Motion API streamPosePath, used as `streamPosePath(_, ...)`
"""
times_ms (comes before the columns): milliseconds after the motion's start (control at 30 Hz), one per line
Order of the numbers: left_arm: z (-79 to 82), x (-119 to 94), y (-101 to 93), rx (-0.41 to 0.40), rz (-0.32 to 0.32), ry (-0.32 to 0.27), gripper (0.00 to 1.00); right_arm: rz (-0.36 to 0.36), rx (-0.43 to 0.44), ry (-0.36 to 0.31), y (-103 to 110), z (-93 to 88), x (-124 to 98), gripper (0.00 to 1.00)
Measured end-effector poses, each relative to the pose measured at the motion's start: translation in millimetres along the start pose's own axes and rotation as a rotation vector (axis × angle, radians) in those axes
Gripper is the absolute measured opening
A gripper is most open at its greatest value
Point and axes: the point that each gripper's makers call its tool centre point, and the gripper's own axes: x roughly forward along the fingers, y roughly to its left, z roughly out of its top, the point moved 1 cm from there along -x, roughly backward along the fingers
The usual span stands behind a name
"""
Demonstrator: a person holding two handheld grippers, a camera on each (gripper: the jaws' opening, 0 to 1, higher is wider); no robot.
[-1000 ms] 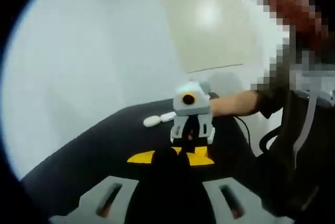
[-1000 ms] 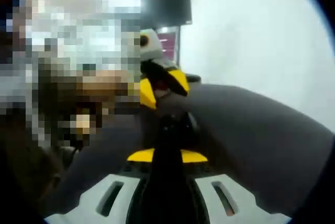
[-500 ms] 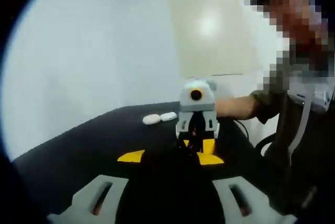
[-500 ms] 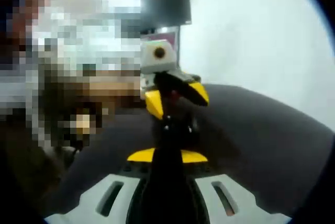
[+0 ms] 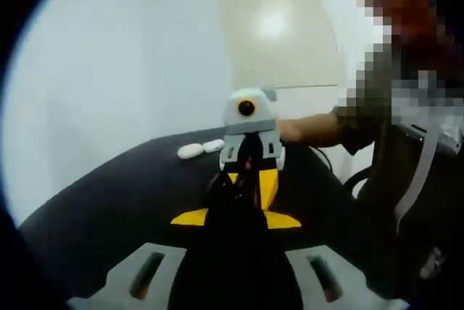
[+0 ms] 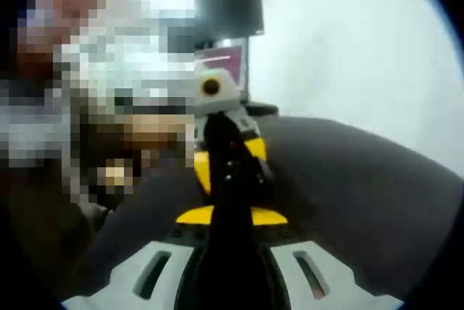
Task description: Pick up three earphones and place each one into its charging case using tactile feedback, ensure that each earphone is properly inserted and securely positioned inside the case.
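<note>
Over the black worktop point(image 5: 101, 208), both hand-held grippers, left point(image 5: 235, 205) and right point(image 6: 232, 179), meet tip-to-tip, pinching something dark, seemingly mid-insertion. Two white oval cases point(image 5: 200, 148) wait beyond them.

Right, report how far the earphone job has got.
Done: nothing visibly seated in a case. In hand: left claw and right claw meet tip to tip above the black table; anything between them is too dark to tell. Left: two white pieces lie on the table's far side, untouched.
</note>
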Motion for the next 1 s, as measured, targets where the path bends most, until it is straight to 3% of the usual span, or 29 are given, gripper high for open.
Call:
streamPosePath(267, -2.3, 2.1, -9.6, 0.008, -0.028, 0.026, 0.24, 0.027, 0.078, -0.063, -0.6, 7.8, -6.4, 0.18)
streamPosePath(500, 7.9, -0.1, -1.7, -0.012, 0.027, -0.039, 0.27, 0.043, 0.074, -0.003, 6.6, -2.0, -0.4, 0.18)
streamPosePath(667, 7.1, 2.4, -3.1, 0.040, 0.046, -0.038, 0.27, 0.042, 0.104, 0.004, 5.3, -3.3, -0.1, 0.18)
streamPosePath(1000, 7.0, 1.6, 3.1, 0.050, 0.064, -0.045, 0.27, 0.042, 0.128, 0.007, 2.4, -4.6, 1.4, 0.18)
